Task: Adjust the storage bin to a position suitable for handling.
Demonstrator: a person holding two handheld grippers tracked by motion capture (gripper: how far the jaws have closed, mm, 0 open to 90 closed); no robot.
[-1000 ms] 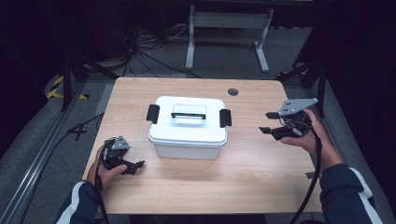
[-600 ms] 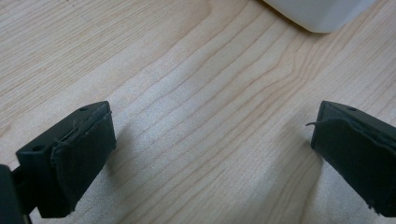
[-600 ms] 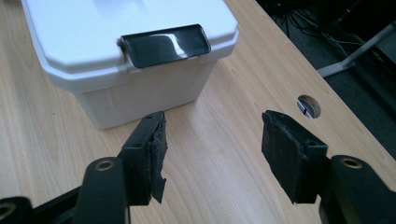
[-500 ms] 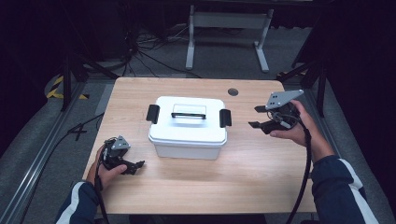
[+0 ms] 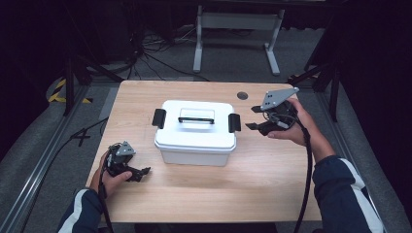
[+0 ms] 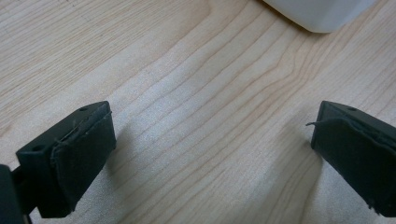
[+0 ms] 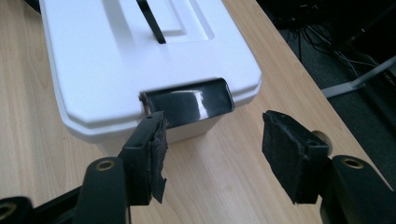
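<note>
A white rectangular plastic storage box with a black carry handle on its lid is seen at the centre of the high view, standing on the light wooden table with the lid closed. A glossy black latch clip is folded against the box's right end, and a matching black latch clip against its left end; both appear fastened. The right gripper is held at the right of centre in the high view, just beside the right-hand latch, with its jaws spread apart and nothing between them; in the right gripper view that latch lies directly ahead of the padded jaws, near but not yet touched. The left gripper is rested low at the lower left of the high view, well apart from the box, its jaws likewise wide and empty over bare wood. The work is judged to be at its beginning: the approach to the right latch is nearly made, while unclipping both latches and lifting the lid remain to be done.
</note>
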